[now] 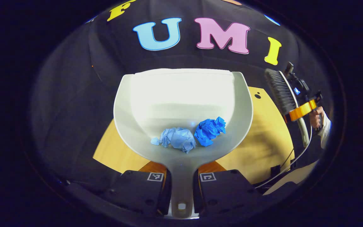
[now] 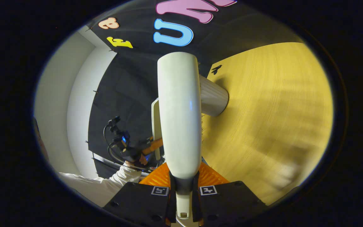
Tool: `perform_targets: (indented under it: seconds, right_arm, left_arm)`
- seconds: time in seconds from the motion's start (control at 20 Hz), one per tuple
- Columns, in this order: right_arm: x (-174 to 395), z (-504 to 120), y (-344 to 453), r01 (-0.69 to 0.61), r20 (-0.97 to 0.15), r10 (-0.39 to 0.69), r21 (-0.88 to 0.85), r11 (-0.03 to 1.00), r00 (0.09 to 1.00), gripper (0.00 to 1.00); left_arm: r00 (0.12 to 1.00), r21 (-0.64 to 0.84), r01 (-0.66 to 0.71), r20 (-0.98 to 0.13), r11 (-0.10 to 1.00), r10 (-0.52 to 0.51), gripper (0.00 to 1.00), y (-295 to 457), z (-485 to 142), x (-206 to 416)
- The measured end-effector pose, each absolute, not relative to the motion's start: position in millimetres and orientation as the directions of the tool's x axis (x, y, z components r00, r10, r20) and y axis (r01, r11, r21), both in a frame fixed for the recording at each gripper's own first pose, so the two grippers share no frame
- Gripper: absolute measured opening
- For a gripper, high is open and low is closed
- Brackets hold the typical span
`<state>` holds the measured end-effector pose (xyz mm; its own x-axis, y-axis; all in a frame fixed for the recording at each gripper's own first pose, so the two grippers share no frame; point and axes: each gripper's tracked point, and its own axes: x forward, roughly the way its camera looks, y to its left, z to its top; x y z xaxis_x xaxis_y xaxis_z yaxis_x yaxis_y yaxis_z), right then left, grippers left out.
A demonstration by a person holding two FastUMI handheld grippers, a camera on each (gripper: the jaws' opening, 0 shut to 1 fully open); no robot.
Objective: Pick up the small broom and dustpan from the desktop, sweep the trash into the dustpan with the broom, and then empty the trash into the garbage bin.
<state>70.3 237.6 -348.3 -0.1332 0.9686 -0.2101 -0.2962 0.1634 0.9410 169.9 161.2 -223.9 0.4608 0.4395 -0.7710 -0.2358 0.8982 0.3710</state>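
Observation:
My left gripper (image 1: 181, 179) is shut on the handle of a white dustpan (image 1: 181, 94), held above the yellow table (image 1: 263, 151). Two crumpled blue paper balls, one pale (image 1: 176, 138) and one darker (image 1: 210, 130), lie in the pan near the handle. In the right gripper view, my right gripper (image 2: 184, 189) is shut on the handle of the white broom (image 2: 179, 113), which stands straight ahead. Behind it a white ribbed garbage bin (image 2: 214, 97) is partly hidden. The broom (image 1: 279, 90) with its dark bristles hangs at the right of the left gripper view.
The wooden table (image 2: 269, 119) spreads to the right of the broom. A hand in a white sleeve (image 2: 106, 184) holds the left gripper (image 2: 128, 148) and the dustpan's edge (image 2: 155, 126) off the table's side. Black cloth walls stand behind.

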Motion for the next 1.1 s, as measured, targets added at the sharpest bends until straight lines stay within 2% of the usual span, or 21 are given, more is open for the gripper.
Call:
perform_targets:
  seconds: [0.25, 0.45, 0.75, 0.9, 1.1]
  right_arm:
    - [83.2, -330.5, 210.5, -0.260, -0.131, 0.991, 0.958, 0.119, -0.029, 0.21]
    - [84.8, -344.1, 185.1, -0.290, -0.178, 0.982, 0.939, 0.186, 0.055, 0.21]
    - [85.6, -344.8, 159.1, -0.281, -0.176, 0.972, 0.935, 0.215, 0.159, 0.21]
    - [86.1, -348.3, 156.5, -0.281, -0.190, 0.964, 0.930, 0.238, 0.187, 0.21]
    - [85.1, -349.8, 155.1, -0.285, -0.198, 0.959, 0.925, 0.251, 0.201, 0.21]
  left_arm:
    - [0.323, 0.687, -0.154, -0.644, 0.710, 0.693, 0.25, 288.9, -141.9, 212.2]
    - [0.231, 0.837, 0.065, -0.542, 0.543, 0.808, 0.25, 336.2, -128.1, 236.9]
    - [0.197, 0.869, 0.262, -0.474, 0.420, 0.858, 0.25, 321.1, -103.4, 252.7]
    - [0.218, 0.874, 0.379, -0.402, 0.303, 0.889, 0.25, 321.2, -100.3, 254.9]
    - [0.242, 0.858, 0.472, -0.350, 0.205, 0.905, 0.25, 314.2, -96.6, 262.8]
